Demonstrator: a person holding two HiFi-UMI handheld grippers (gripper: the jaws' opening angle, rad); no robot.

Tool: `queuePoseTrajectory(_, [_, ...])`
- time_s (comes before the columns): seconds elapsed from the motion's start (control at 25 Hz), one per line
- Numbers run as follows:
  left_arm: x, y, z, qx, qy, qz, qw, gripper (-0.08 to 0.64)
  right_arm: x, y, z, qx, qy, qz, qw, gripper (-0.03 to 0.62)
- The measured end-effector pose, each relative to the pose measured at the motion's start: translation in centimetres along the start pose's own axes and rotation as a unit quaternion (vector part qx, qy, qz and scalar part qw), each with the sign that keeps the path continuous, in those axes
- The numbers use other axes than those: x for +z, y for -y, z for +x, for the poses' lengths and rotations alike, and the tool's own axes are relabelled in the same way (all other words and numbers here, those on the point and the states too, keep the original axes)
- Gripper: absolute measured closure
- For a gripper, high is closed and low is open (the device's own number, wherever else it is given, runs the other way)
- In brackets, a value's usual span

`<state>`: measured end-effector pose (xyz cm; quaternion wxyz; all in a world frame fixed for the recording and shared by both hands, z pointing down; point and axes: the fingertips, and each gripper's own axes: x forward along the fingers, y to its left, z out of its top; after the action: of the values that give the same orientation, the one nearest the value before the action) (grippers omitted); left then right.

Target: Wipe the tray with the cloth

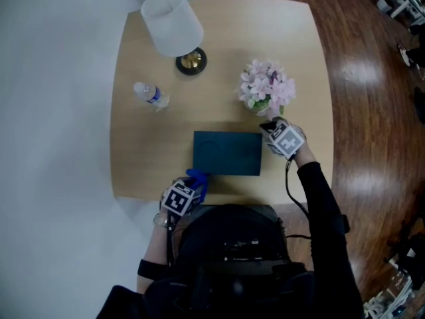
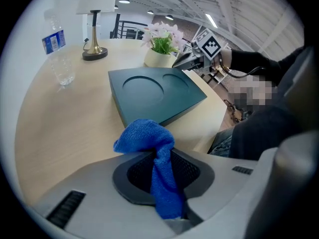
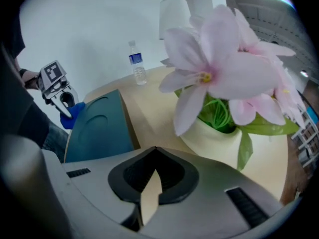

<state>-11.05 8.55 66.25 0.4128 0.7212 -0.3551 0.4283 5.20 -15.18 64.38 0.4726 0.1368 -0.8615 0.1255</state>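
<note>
Although a blue label [image 2: 53, 40] can be seen on the water bottle [image 1: 150, 96] at the far left of the table [image 1: 153, 145], the print on it is way too small to be read. No other brand or writing can be made out anywhere.

The blue cloth [image 2: 144, 136] is pinched between the jaws of the left gripper [image 1: 192, 185], which are closed on it. One bunched end is pushed out past the tips.

That bunch is held right at the near left corner of the tray [image 1: 227, 153]. Whether it's actually touching can't be told.

The dark teal tray is laid flat by the table's near edge, with two round recesses seen in its top.

The right gripper [image 1: 271, 130] is held at the tray's far right corner, just beside the cream pot [image 3: 219, 138] of pink flowers [image 1: 267, 86]. Its jaws are brought together with nothing caught in them.

A white-shaded lamp [image 1: 174, 22] is stood at the far side.
</note>
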Motion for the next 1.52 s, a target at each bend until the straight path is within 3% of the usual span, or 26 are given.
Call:
queuePoseTrajectory(0.24, [2.3, -2.9, -0.7, 0.020, 0.018, 0.008, 0.9996, 0.474, -1.1, -3.4, -0.1, 0.034, -0.013, -0.018, 0.999, 0.584])
queuePoseTrajectory(0.52, [6.1, -4.9, -0.8, 0.034, 0.022, 0.070, 0.9968, 0.474, -2.9, -10.2, 0.5, 0.046, -0.023, -0.001, 0.999, 0.584])
queuePoseTrajectory(0.64, [8.0, -5.2, -0.3, 0.036, 0.033, 0.078, 0.9958, 0.474, -4.1, -11.4, 0.8, 0.020, -0.029, 0.032, 0.999, 0.584])
queuePoseTrajectory(0.84, [11.0, -4.6, 0.7, 0.027, 0.050, 0.105, 0.9929, 0.476, -4.8, -10.4, 0.3, -0.037, -0.004, 0.125, 0.991, 0.585])
queuePoseTrajectory(1.08, [11.3, -4.5, 0.6, 0.007, 0.057, 0.107, 0.9925, 0.474, -4.4, -8.7, 0.0, -0.085, -0.008, 0.145, 0.986, 0.584])
queuePoseTrajectory(1.16, [11.4, -5.1, -0.1, 0.008, 0.069, 0.103, 0.9923, 0.474, -3.5, -7.8, -1.2, -0.108, 0.014, 0.176, 0.978, 0.584])
queuePoseTrajectory(1.24, [11.8, -6.3, -0.8, 0.023, 0.076, 0.110, 0.9907, 0.474, -1.2, -8.2, -2.8, -0.100, 0.053, 0.196, 0.974, 0.584])
queuePoseTrajectory(1.36, [13.0, -8.2, -1.0, 0.035, 0.078, 0.130, 0.9879, 0.474, 0.4, -11.1, -2.5, -0.061, 0.047, 0.178, 0.981, 0.584])
queuePoseTrajectory(1.52, [14.7, -9.4, 0.3, 0.029, 0.063, 0.163, 0.9842, 0.474, -0.3, -13.0, -0.7, -0.061, 0.004, 0.145, 0.988, 0.584])
